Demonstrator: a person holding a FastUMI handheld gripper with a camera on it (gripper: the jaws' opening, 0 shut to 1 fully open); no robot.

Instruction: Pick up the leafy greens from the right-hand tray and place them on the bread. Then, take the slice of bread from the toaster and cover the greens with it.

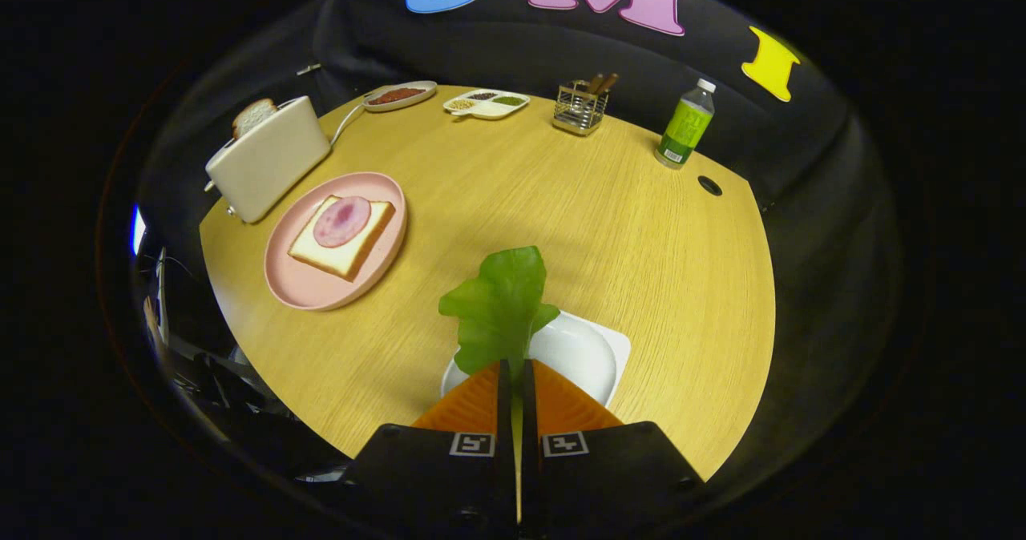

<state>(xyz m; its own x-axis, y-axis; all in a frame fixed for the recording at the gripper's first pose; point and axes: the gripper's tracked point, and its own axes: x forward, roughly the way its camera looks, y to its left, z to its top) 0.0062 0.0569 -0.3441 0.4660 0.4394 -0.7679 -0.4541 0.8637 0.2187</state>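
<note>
Figure: carry phase, gripper view. Your hand-held gripper (517, 368) is closed to a narrow slit on the stem end of the leafy greens (501, 308), both fingers pressing it, so the leaf stands out ahead of the fingertips and clear of the white tray (613, 348) beneath. Holding it by the stem leaves the broad blade free to drape when you set it down.

The target lies ahead and to the left: a pink plate (309, 288) carrying a slice of bread (321, 251) topped with a round of ham (342, 221). The plate sits well apart from the tray, so a sideways carry across the wooden surface (561, 203) appears to be the move in hand. Just beyond the plate stands the toaster (268, 159), with the second bread slice (253, 115) upright in its slot, placed near the plate for the covering step, which is not yet begun.

At the far edge rest a sauce dish (398, 95), a divided dish (486, 103), a wire holder (580, 107) and a green bottle (686, 127), none of which the task needs.
</note>
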